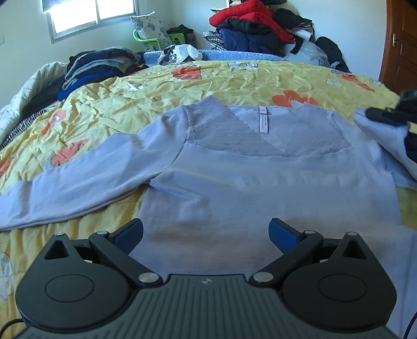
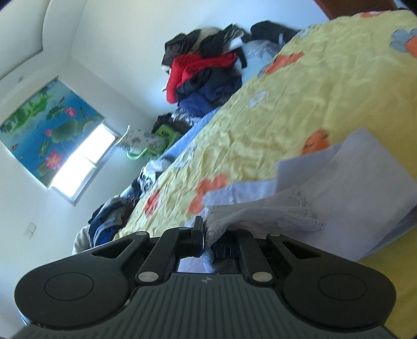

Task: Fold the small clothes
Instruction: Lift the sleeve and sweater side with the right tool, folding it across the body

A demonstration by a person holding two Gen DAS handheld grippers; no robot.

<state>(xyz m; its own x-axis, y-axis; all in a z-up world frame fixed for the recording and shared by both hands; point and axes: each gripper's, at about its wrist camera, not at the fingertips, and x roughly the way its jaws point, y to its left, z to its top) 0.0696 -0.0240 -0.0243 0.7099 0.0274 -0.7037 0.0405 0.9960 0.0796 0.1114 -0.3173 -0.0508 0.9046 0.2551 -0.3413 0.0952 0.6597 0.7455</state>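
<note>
A pale lilac long-sleeved top with a lace yoke and a white neck label lies flat on the yellow flowered bedspread. Its left sleeve stretches out to the left. My left gripper hovers open over the hem, with nothing between its blue pads. At the right edge of the left wrist view my right gripper holds up the top's right shoulder. The right wrist view is tilted and shows the right gripper shut on the lace edge of the top, with the sleeve cloth lifted off the bed.
A stack of folded dark clothes sits at the bed's far left. A heap of red and dark garments is piled at the back by the wall. A wooden door stands at the right. A window is at the back left.
</note>
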